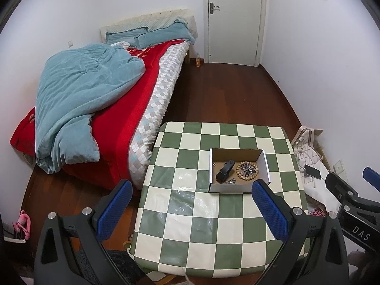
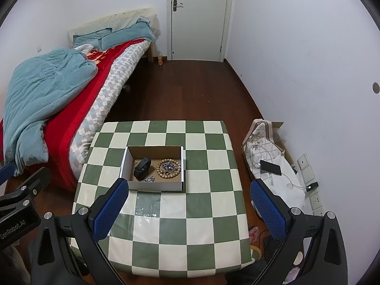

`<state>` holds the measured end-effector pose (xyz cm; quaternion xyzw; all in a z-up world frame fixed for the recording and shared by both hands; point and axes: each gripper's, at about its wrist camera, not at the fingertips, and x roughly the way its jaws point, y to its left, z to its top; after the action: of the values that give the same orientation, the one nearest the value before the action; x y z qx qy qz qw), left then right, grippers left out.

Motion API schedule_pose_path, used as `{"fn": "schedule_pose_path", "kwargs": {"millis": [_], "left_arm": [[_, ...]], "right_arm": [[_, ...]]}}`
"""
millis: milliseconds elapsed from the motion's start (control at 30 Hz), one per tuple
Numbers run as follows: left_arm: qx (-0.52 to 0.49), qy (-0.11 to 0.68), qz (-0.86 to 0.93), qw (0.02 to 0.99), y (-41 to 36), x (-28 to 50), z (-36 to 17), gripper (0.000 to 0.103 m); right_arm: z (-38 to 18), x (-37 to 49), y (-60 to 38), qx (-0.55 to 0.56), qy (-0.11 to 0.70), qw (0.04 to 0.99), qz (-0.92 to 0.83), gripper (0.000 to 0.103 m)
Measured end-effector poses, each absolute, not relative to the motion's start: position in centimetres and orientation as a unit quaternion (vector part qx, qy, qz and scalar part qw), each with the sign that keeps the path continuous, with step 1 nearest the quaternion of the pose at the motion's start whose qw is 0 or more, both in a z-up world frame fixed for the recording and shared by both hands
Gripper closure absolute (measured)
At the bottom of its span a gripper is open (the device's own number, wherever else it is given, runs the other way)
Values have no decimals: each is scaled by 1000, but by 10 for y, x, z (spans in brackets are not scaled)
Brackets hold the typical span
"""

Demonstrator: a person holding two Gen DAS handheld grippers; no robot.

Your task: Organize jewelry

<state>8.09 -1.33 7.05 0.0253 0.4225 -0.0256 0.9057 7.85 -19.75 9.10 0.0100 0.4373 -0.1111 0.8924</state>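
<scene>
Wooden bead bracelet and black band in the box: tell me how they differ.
The wooden bead bracelet is tan and lies flat as an open ring around a metal chain; the black band is dark, smooth and stands bunched up to its left. Both sit inside the cardboard box.

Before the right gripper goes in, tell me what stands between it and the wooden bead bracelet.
Only the near wall of the open cardboard box does. The wooden bead bracelet lies inside, right of the black wristband. The right gripper, fingers wide apart, hangs above the checkered table; the box has no lid, so from above nothing blocks it.
</scene>
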Motion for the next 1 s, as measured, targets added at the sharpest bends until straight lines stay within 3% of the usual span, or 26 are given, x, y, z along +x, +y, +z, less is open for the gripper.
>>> {"fn": "schedule_pose_path", "kwargs": {"millis": [1000], "left_arm": [[28, 421, -26, 906, -16, 81, 78, 0]], "right_arm": [[95, 78, -197, 12, 439, 892, -110, 0]]}}
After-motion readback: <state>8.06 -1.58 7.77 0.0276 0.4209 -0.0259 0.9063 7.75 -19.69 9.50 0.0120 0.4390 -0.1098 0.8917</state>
